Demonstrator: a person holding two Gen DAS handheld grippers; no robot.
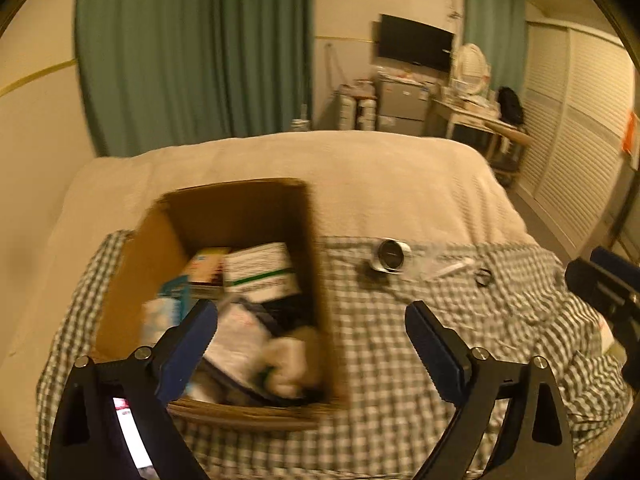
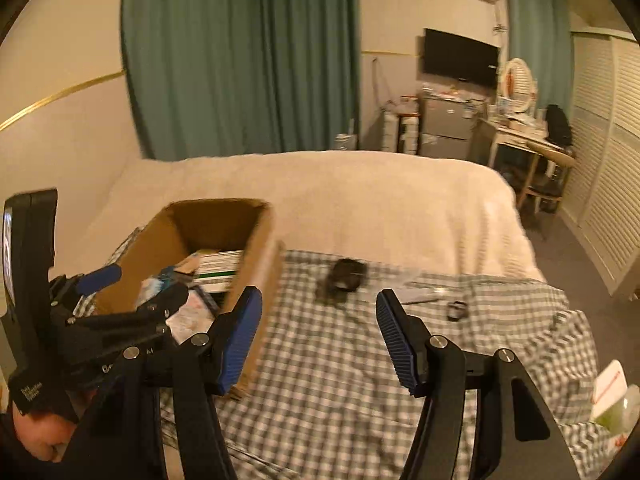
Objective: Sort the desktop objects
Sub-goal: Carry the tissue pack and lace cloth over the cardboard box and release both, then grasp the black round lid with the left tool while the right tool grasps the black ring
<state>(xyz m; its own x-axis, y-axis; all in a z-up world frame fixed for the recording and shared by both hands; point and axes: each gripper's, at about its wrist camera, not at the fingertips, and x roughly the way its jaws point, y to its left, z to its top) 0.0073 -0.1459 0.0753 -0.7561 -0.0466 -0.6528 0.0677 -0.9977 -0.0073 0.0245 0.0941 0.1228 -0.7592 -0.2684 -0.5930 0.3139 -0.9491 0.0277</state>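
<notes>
An open cardboard box stands on a green checked cloth on the bed. It holds a white and green carton, other small boxes and papers. My left gripper is open and empty, its left finger over the box's near end. A round silver clock, a clear plastic bag with a white stick and a small black ring lie on the cloth to the right. My right gripper is open and empty above the cloth, with the blurred clock and the box beyond it.
The left gripper shows at the left of the right wrist view, over the box. A white packet lies at the cloth's right edge. The beige bedcover stretches behind. A desk, fridge and TV stand by the far wall.
</notes>
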